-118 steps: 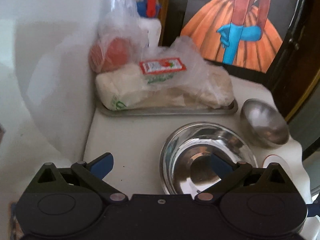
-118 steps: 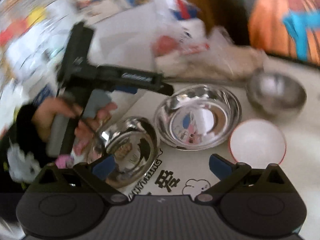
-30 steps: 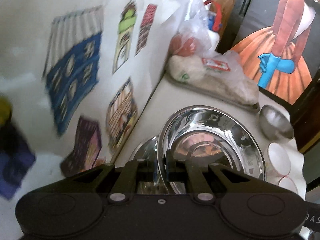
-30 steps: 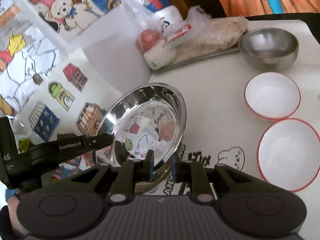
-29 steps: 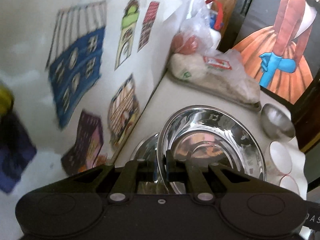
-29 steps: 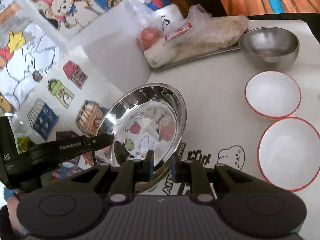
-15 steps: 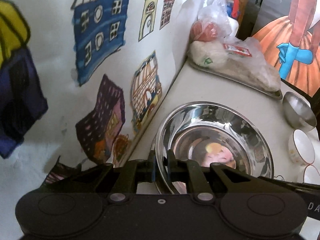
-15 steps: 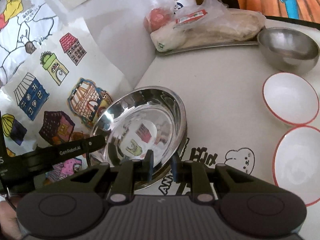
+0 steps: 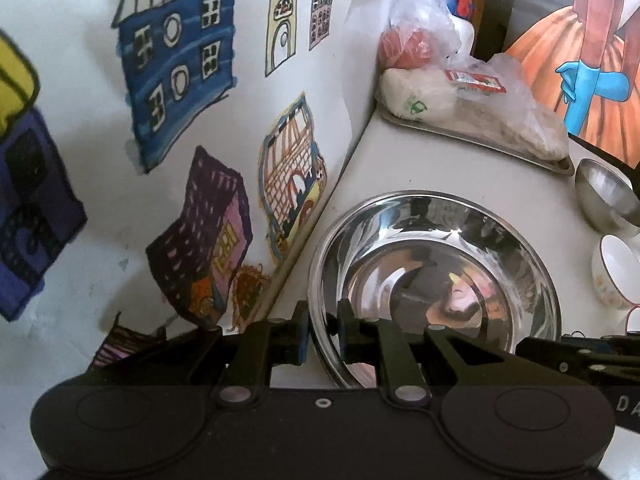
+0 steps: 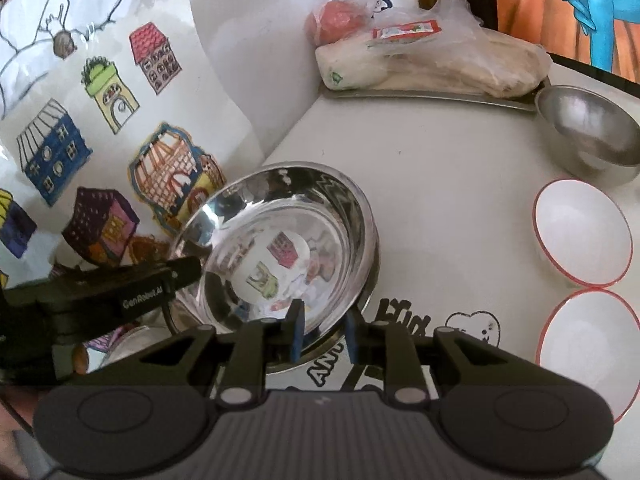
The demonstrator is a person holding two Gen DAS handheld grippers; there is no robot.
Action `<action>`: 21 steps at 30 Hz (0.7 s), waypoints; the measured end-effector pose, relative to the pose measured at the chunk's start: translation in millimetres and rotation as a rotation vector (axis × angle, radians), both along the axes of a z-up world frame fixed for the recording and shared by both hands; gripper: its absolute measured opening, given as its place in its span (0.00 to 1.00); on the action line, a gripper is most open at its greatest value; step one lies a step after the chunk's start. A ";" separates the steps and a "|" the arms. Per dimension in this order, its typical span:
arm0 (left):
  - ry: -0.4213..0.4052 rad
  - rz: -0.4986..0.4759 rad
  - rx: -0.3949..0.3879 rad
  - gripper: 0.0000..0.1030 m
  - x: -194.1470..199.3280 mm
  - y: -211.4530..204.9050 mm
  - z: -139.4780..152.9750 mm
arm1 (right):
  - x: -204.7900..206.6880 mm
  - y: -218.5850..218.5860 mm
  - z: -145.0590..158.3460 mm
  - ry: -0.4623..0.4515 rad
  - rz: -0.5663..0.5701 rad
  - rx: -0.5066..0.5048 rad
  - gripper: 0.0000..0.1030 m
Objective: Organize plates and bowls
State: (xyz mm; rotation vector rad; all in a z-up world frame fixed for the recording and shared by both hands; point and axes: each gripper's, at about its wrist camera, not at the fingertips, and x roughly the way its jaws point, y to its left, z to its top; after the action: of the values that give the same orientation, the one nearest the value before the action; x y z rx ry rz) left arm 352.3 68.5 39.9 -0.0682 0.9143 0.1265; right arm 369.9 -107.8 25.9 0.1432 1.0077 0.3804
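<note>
Your left gripper (image 9: 323,334) straddles the near rim of the large steel bowl (image 9: 434,280), jaws slightly parted, grip loose. Your right gripper (image 10: 322,334) does likewise at the opposite rim. A second steel rim shows underneath (image 10: 370,280); the nesting is mostly hidden. Counted elsewhere on the white table (image 10: 440,184): one matte steel bowl (image 10: 588,136), two red-rimmed white bowls (image 10: 582,232), one cut off

Lower steel bowl (image 10: 362,320) mostly hidden under upper.
</note>
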 end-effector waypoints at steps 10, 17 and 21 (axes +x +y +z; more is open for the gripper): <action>0.030 -0.018 0.036 0.14 6.3 -4.5 -8.5 | 1.0 4.4 -0.1 -0.004 0.016 -0.060 0.27; 0.011 -0.023 0.035 0.15 1.8 -5.6 -4.0 | -1.3 -1.1 -4.5 -0.012 0.011 -0.034 0.31; -0.007 -0.023 0.033 0.24 -6.4 -5.1 -1.3 | -6.1 -4.8 -0.4 -0.035 0.011 -0.021 0.47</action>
State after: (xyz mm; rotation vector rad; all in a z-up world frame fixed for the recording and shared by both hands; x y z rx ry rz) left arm 345.9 63.4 38.6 -0.0272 0.9051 0.1202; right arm 363.8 -112.7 25.5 0.1118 0.9776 0.3814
